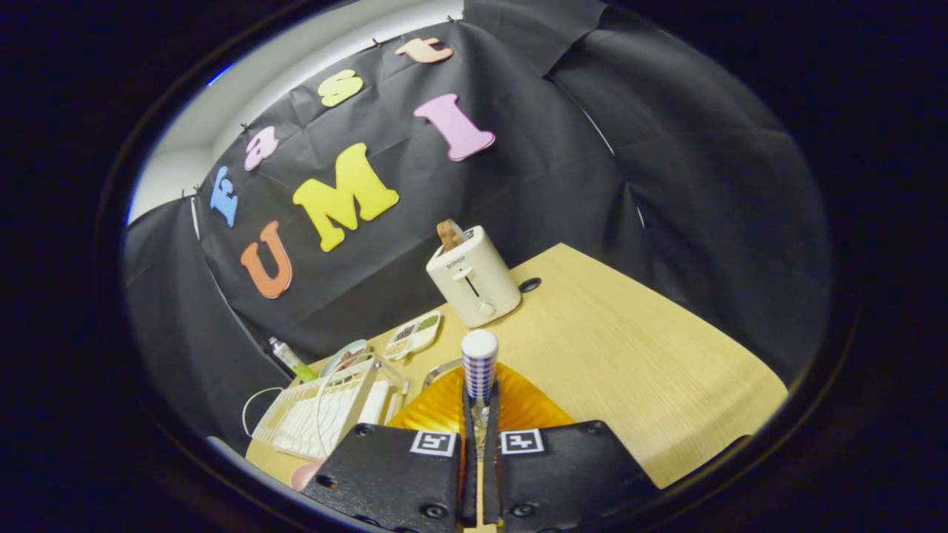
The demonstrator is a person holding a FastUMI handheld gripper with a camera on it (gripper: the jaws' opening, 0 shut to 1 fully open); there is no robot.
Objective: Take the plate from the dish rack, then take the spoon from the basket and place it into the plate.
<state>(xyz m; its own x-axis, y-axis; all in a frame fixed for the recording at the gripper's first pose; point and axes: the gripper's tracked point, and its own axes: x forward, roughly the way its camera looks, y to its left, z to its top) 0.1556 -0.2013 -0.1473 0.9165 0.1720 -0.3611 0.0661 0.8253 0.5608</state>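
Spoon [479, 363] clamped between the nearly closed fingers of the gripper [480, 414], checked handle sticking up and forward, bowl end hidden. Directly below, orange plate [437, 414] on the wooden table [629, 370], so carried over the target, not yet released. Just left of the fingers, white dish rack [318, 414]; beyond, sectioned tray [412, 334] and toaster [474, 277]. Risk: thin handle pivoting in the pinch, or release while tilted, sending it skidding off the ribbed rim onto the table.
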